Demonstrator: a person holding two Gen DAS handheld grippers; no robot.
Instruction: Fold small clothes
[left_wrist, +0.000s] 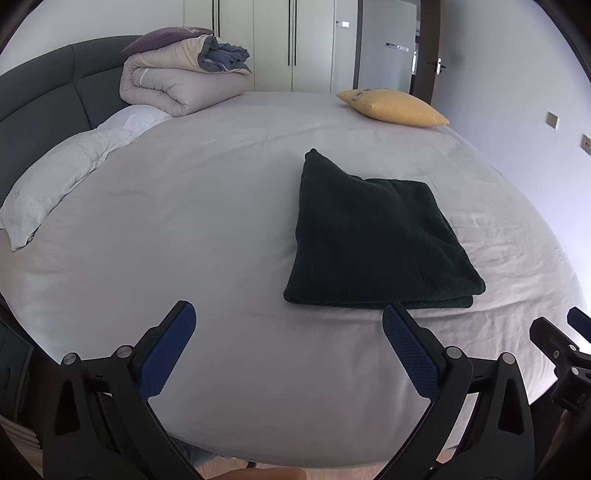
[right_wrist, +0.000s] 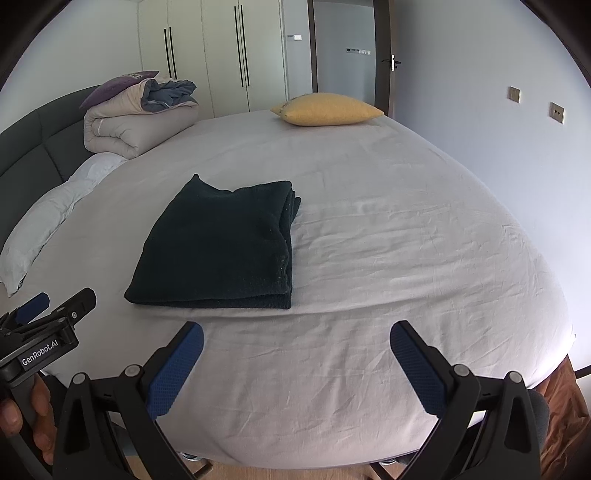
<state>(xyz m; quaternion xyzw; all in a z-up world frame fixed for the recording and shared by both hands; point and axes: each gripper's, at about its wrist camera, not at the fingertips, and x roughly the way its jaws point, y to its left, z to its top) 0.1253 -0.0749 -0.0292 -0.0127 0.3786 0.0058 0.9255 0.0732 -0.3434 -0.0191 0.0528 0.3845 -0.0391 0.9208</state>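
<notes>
The dark green garment (left_wrist: 376, 236) lies folded into a thick, layered rectangle on the grey bed sheet (left_wrist: 221, 221), near the bed's front edge. It looks soft, limp and light, likely a knit that sags if lifted by one corner; the stacked near edge offers the best hold. The left gripper (left_wrist: 288, 328) and right gripper (right_wrist: 295, 343) both hover spread wide, holding nothing

A home bedroom: a made bed (left_wrist: 221, 229) with padded headboard (left_wrist: 40, 96), pillows, rolled duvet (left_wrist: 177, 85), and wardrobe (right_wrist: 221, 55).
</notes>
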